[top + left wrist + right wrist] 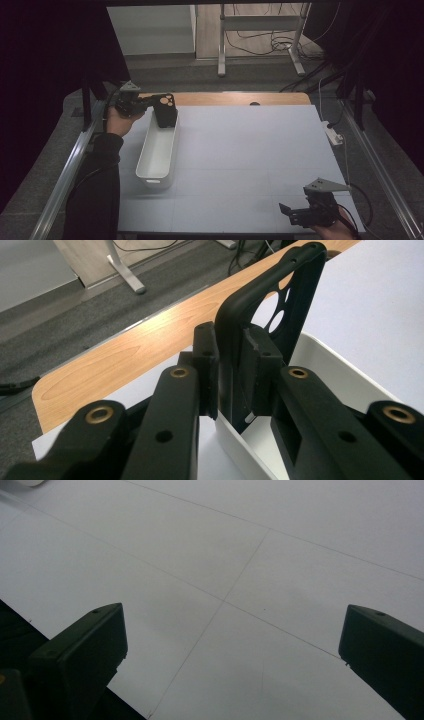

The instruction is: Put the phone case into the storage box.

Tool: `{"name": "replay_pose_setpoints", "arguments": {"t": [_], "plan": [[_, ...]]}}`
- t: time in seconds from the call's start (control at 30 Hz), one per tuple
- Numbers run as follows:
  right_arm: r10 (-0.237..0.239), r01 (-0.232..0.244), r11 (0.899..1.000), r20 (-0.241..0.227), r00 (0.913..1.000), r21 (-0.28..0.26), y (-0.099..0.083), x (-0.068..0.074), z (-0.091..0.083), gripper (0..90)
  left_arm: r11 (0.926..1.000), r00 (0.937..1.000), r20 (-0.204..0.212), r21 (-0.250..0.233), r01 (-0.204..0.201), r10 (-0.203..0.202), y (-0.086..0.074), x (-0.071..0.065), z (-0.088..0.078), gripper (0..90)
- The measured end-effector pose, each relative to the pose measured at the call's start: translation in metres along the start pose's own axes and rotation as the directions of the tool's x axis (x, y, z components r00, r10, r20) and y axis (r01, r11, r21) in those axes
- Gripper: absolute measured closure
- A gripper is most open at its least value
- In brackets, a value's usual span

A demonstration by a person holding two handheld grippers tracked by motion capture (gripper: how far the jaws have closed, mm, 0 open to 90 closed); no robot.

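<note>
Phone case (235, 340) stands upright between left gripper's (232, 372) jaws.

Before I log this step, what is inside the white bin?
The black phone case stands in the white bin's far end, between the left gripper's fingers. The rest of the floor looks bare; the case hides what lies beneath it.

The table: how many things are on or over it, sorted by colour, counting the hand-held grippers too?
Black: 3 - the phone case, the left gripper holding it over the tub, and the right gripper.
White: 1 - the long tub.
Total: 4
</note>
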State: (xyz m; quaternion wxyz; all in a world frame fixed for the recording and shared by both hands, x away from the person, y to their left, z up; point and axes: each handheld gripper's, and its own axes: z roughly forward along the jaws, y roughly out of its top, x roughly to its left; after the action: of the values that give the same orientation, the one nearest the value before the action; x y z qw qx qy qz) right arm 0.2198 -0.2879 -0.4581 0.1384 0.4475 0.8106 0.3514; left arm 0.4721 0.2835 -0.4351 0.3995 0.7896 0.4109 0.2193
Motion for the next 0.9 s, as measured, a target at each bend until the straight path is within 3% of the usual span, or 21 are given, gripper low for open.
{"name": "replay_pose_setpoints", "arguments": {"t": [0.57, 0.9], "plan": [[0.000, 0.000, 1.000, -0.001, 1.0000, -0.003, -0.0002, -0.0002, -0.0003, 0.0, 0.9998, 0.9996, -0.019, 0.005, 0.019, -0.019, -0.0021, -0.0007, 0.0051, 65.0], [0.000, 0.000, 1.000, 0.000, 1.0000, -0.012, -0.0005, 0.0000, -0.0009, 0.0, 0.9966, 0.9967, 0.006, 0.017, 0.081, -0.081, -0.0066, -0.0001, 0.0009, 49.4]]}}
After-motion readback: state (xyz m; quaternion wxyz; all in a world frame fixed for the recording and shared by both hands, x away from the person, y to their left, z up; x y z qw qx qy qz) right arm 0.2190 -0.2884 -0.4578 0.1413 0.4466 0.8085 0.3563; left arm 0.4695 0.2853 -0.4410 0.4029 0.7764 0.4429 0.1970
